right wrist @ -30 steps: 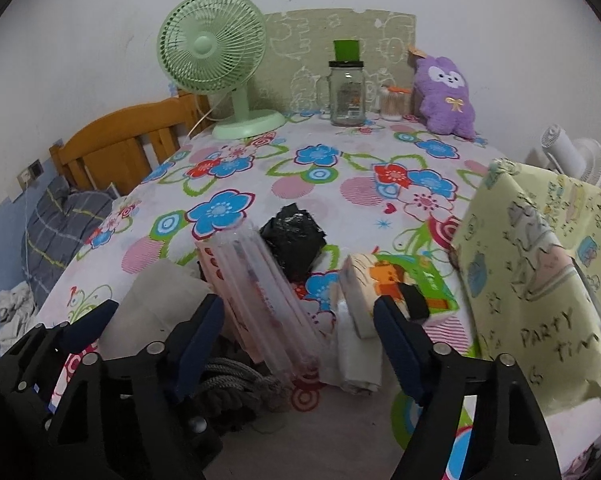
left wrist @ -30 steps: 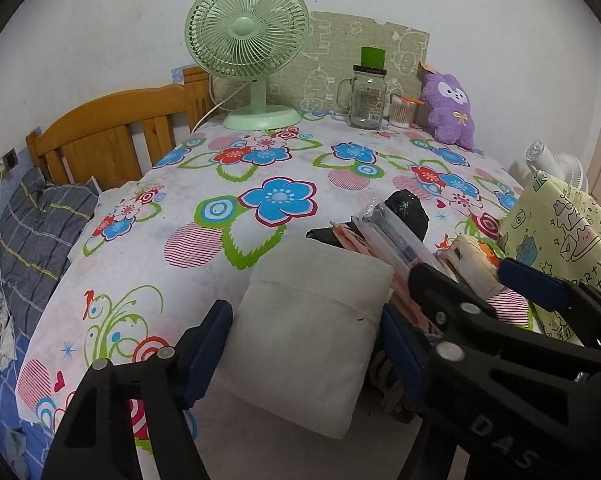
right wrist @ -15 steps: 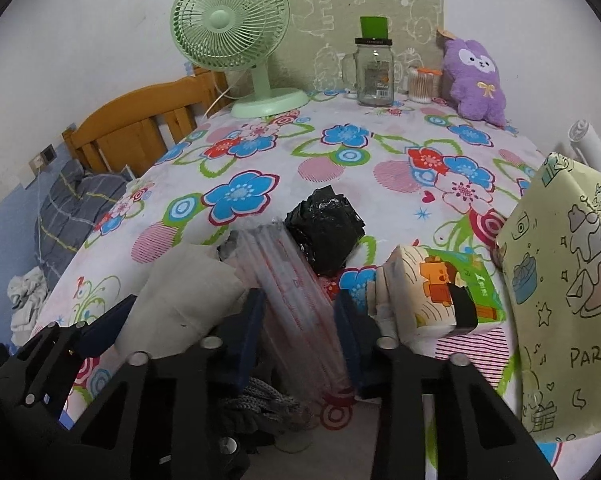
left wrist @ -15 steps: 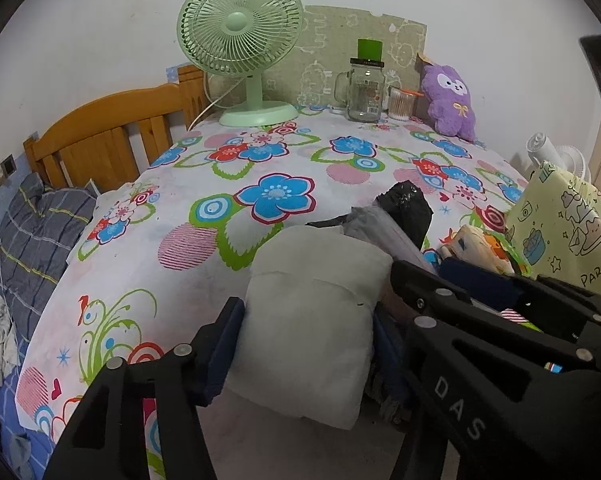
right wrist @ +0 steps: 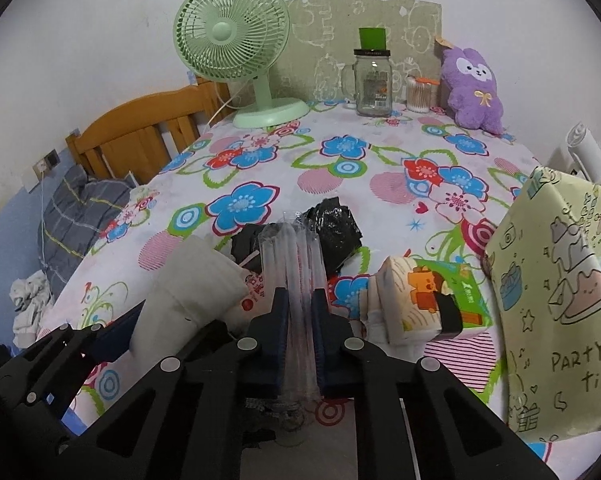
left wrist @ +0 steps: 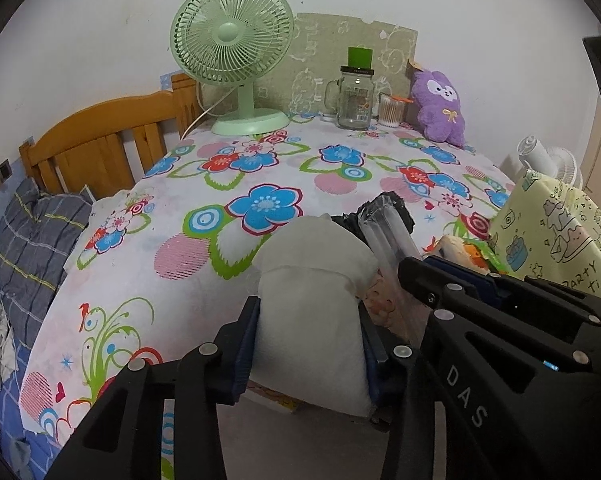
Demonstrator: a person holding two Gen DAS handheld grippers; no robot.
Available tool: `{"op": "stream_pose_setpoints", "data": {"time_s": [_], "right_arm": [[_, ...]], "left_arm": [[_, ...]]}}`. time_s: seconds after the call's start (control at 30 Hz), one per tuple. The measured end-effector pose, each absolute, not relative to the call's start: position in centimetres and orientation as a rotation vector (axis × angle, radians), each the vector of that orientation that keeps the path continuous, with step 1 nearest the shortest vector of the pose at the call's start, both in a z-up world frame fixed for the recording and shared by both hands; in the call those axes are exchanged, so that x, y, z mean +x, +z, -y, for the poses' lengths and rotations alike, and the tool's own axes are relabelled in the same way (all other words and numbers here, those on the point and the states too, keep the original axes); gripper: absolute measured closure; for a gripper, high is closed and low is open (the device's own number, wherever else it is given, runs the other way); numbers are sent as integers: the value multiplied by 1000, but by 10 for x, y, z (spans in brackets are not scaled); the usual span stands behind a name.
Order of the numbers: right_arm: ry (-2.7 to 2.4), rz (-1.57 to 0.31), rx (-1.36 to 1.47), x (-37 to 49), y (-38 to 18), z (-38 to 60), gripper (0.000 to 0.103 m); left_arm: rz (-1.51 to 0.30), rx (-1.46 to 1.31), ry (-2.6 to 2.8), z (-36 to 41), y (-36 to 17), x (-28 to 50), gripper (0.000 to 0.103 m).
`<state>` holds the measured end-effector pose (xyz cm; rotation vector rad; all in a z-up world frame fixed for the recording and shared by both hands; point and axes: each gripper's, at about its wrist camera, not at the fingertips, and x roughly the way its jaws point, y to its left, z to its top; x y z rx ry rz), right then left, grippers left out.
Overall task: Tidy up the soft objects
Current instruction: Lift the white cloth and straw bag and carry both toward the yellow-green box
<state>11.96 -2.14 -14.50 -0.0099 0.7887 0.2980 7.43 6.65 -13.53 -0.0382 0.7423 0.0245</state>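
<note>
My left gripper [left wrist: 310, 344] is shut on a soft off-white pouch [left wrist: 312, 296] at the near edge of the flowered table; the pouch also shows in the right wrist view [right wrist: 188, 292]. My right gripper [right wrist: 300, 320] is shut on a clear plastic pack of tubes [right wrist: 294, 276], which also shows in the left wrist view [left wrist: 388, 240], just right of the pouch. A crumpled black bag [right wrist: 336, 228] lies behind the pack. A tissue pack with an orange cartoon print [right wrist: 416, 300] lies to the right.
A yellow "party time" gift bag [right wrist: 560, 296] stands at the right edge. At the back stand a green fan [right wrist: 236, 40], a glass jar [right wrist: 372, 84], a cotton swab box [right wrist: 418, 94] and a purple plush [right wrist: 472, 88]. A wooden headboard [left wrist: 100, 148] is on the left.
Both grippers have closed: the left onto the off-white pouch, the right onto the clear pack of tubes. Both objects now sit squeezed between the fingers and tilted up.
</note>
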Motion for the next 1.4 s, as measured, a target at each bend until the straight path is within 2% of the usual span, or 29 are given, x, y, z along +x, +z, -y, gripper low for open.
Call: {"op": "stream_pose_setpoints", "data": {"time_s": [1.4], "right_arm": [[299,-616,10,82,-47,80,90]], "left_arm": [[-597,-25,37,-15,-47,53,59]]}}
